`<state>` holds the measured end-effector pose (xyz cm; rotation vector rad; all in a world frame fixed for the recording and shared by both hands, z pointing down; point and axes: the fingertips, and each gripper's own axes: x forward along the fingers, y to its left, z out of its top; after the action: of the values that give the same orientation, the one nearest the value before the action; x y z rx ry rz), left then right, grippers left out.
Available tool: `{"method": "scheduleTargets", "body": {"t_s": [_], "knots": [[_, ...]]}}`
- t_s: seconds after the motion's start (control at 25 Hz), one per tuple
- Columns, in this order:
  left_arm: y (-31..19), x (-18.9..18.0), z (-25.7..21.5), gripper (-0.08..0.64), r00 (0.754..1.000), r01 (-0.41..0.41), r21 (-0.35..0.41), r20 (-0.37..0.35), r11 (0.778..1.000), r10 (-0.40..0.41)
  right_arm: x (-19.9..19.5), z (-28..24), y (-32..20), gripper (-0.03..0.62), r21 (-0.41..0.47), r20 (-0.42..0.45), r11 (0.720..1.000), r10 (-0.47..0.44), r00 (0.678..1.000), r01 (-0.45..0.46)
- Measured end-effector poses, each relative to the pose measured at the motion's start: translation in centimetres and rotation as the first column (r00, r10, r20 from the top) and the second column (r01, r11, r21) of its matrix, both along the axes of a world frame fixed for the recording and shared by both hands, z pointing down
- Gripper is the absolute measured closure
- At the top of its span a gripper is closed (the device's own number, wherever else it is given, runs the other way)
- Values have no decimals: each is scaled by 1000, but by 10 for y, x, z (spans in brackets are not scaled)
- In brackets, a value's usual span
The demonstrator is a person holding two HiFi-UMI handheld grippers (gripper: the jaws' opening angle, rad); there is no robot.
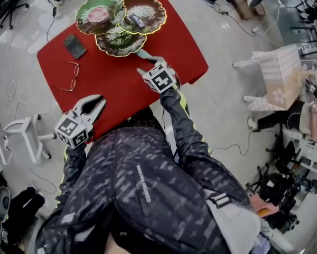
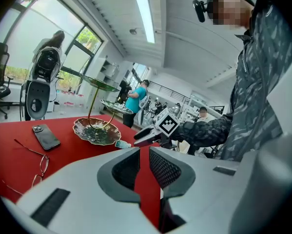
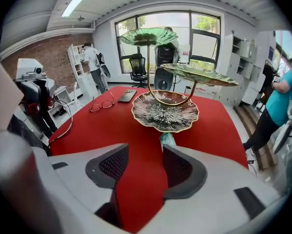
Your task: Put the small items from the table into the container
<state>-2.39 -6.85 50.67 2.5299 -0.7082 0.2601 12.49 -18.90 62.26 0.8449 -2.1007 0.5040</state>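
While a small teal tube (image 3: 167, 140) lies on the red table (image 1: 121, 91) just beside the rim of the lowest dish of the three-tier leaf-shaped stand (image 3: 164, 112), the right gripper (image 3: 145, 152) hangs over it, tilted down, its jaws spread wide with only red cloth between them; the tube shows just past the right jaw's tip. The head view alone looks into the upper dishes: a round pink thing (image 1: 98, 15) sits in the left one and a small dark stick (image 1: 137, 21) in the right one, whereas both gripper views see those dishes only from beneath. The left gripper view shows the right gripper from the side, near the tube. The left gripper (image 1: 97, 102) hovers over the table's near edge, well apart from the stand, its jaws nearly together and holding nothing. Left of the stand lie a dark phone (image 1: 74, 46) and a pair of glasses (image 1: 69, 77). Nothing lies between the right gripper and the tube.
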Motion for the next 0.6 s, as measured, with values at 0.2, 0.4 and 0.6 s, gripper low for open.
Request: {"method": "scheduleTargets", "body": {"t_s": [0.2, 0.4, 0.6], "knots": [[-7, 1, 5, 505, 1000, 14, -31, 14, 999, -13, 11, 24, -11, 378, -44, -21, 999, -5, 1000, 4], [-14, 5, 13, 505, 999, 23, -61, 29, 998, -22, 18, 43, -24, 374, -67, -21, 998, -5, 1000, 4], [-15, 11, 18, 505, 999, 17, -86, 30, 996, -15, 27, 57, -32, 374, -92, -30, 996, -3, 1000, 0]]}}
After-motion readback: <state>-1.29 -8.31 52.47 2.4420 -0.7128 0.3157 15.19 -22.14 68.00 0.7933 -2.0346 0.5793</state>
